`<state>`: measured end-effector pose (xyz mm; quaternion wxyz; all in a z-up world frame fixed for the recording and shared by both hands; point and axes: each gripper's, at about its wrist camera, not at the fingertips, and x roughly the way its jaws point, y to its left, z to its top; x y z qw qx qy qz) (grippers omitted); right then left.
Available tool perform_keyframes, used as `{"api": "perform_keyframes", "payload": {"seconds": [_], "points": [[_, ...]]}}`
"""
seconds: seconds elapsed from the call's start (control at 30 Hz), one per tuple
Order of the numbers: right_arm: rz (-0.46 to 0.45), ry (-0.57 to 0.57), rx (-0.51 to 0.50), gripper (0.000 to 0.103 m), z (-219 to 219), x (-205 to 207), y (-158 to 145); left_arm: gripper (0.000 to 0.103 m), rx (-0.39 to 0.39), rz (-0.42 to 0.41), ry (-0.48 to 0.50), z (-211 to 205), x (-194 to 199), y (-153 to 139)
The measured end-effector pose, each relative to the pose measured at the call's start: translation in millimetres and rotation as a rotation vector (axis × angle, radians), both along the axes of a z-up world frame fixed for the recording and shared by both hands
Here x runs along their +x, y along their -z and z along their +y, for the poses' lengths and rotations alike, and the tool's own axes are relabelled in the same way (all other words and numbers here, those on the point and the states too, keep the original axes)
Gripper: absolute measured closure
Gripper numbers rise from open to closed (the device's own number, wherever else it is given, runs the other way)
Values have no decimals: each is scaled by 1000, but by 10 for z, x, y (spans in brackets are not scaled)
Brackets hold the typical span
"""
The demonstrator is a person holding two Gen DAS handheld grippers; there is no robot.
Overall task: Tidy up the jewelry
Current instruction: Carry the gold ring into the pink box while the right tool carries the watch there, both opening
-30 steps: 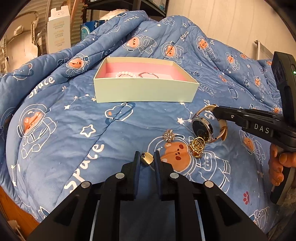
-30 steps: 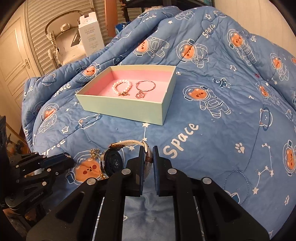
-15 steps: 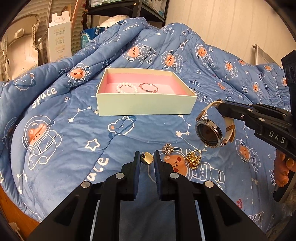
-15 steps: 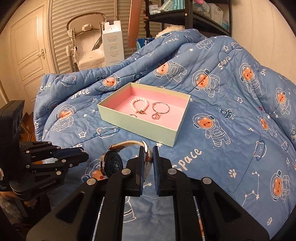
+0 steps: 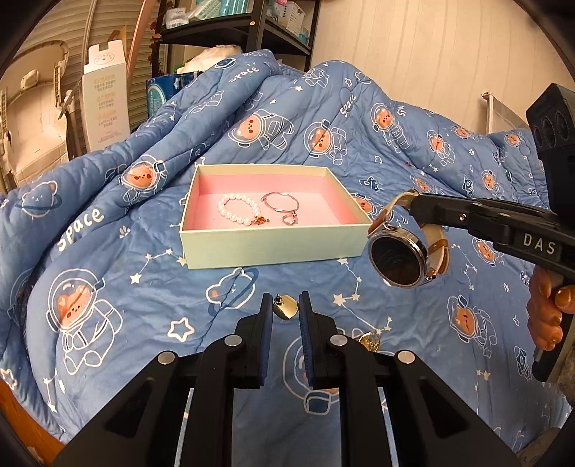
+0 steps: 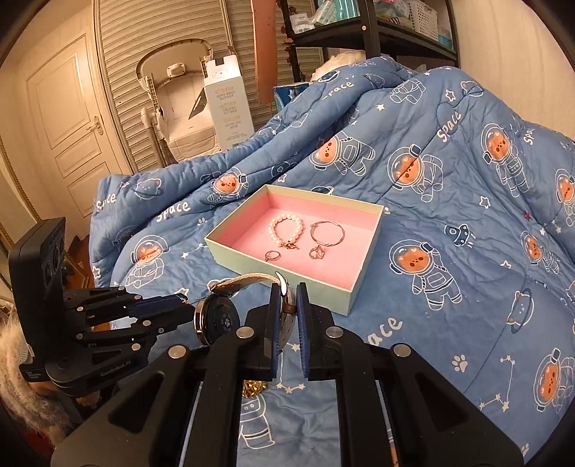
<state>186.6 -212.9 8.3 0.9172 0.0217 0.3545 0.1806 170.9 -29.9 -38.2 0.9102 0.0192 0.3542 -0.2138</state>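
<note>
A pale green box [image 5: 269,248] with a pink lining lies on the blue quilt [image 5: 143,287]; inside are a pearl bracelet [image 5: 237,213] and a thin bangle [image 5: 280,203]. The right wrist view also shows a ring [image 6: 272,255] and a heart charm [image 6: 316,253] in the box [image 6: 323,291]. My left gripper [image 5: 285,309] is shut on a small gold earring [image 5: 286,306], held above the quilt. My right gripper [image 6: 287,298] is shut on the strap of a round watch [image 6: 215,319]. That watch [image 5: 399,257] hangs by the box's near right corner.
A gold trinket [image 5: 370,339] lies on the quilt below the grippers. A white carton [image 5: 107,107] and a black shelf unit [image 5: 251,32] stand behind the bed. A panelled door [image 6: 68,118] is at far left. A person's hand [image 5: 550,316] grips the right handle.
Both grippers have risen with the earring and the watch still held. The watch has come off the quilt, and the box's inside shows more fully.
</note>
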Motion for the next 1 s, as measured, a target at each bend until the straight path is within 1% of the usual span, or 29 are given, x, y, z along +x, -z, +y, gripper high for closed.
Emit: {"api": "perform_keyframes", "payload": {"seconds": [0.13,0.23,0.3,0.43,0.57,0.67,0.83,1.0], "points": [[-1,-12,6,94,1,151,-66,89,-14,-13,5,-4,143,-104],[9,-16,25,94,-17,296,-110,89,-36,-6,-1,17,297,-169],[17,-16,39,94,-28,408,-140,89,-55,7,-7,44,416,-202],[30,-20,51,94,-20,640,-182,89,-69,34,-29,96,699,-266],[43,-27,22,94,38,878,-155,89,-71,79,-51,127,991,-281],[61,-28,-7,94,90,1041,-87,89,-55,118,-50,111,1176,-242],[96,-26,-45,94,120,1243,51,89,24,137,-39,27,1355,-142],[136,-54,-99,94,191,1374,205,89,69,173,-38,-12,1514,-21]]}}
